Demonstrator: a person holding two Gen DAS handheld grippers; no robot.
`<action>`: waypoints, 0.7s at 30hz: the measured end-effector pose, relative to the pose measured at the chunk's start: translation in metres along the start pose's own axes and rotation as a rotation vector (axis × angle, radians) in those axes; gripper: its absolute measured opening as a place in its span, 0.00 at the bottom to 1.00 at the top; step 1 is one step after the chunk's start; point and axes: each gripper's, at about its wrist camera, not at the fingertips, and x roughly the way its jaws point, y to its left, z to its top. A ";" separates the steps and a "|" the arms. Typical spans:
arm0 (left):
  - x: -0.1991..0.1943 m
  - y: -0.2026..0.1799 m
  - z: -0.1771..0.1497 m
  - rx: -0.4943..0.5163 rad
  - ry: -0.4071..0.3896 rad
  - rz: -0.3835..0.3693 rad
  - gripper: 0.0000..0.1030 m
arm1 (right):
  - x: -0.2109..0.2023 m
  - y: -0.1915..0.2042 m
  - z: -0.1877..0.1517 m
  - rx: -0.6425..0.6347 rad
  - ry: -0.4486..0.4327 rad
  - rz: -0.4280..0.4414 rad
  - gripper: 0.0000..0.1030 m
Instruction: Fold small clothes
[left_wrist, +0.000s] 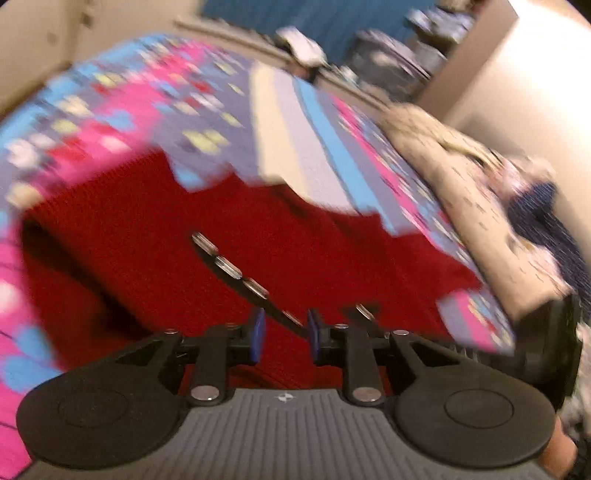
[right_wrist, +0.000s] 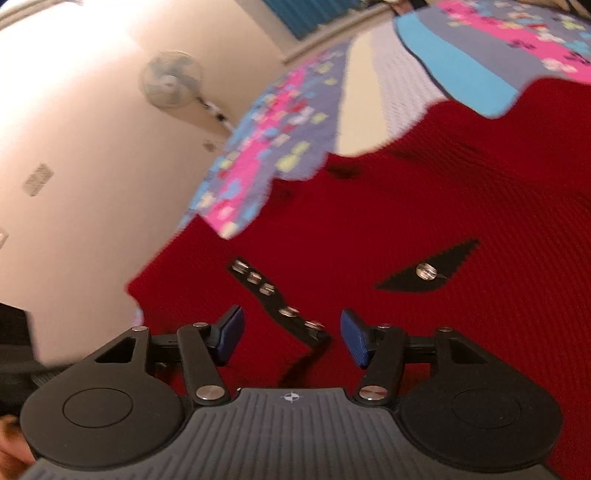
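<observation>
A red knitted garment lies spread on a patterned bedspread. It has a black placket with silver buttons. My left gripper hovers low over it, jaws narrowly apart, and the placket runs into the gap with no pad visibly pressing on it. The right wrist view shows the same red garment, its button placket and a black wedge of trim with one button. My right gripper stands open above the placket's near end, pads clear of the cloth.
A beige cloth pile and a dark blue garment lie along the bed's right side. Cluttered shelves stand beyond the bed. A wall fan hangs on the pale wall left of the bed edge.
</observation>
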 end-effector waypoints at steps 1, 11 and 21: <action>-0.008 0.002 0.003 0.002 -0.033 0.053 0.25 | 0.003 -0.001 -0.002 0.003 0.012 -0.006 0.59; -0.057 0.058 0.036 -0.128 -0.245 0.518 0.29 | 0.032 0.026 -0.023 -0.127 0.085 -0.044 0.46; -0.058 0.063 0.034 -0.137 -0.253 0.508 0.29 | 0.004 0.035 0.016 -0.230 -0.127 -0.144 0.04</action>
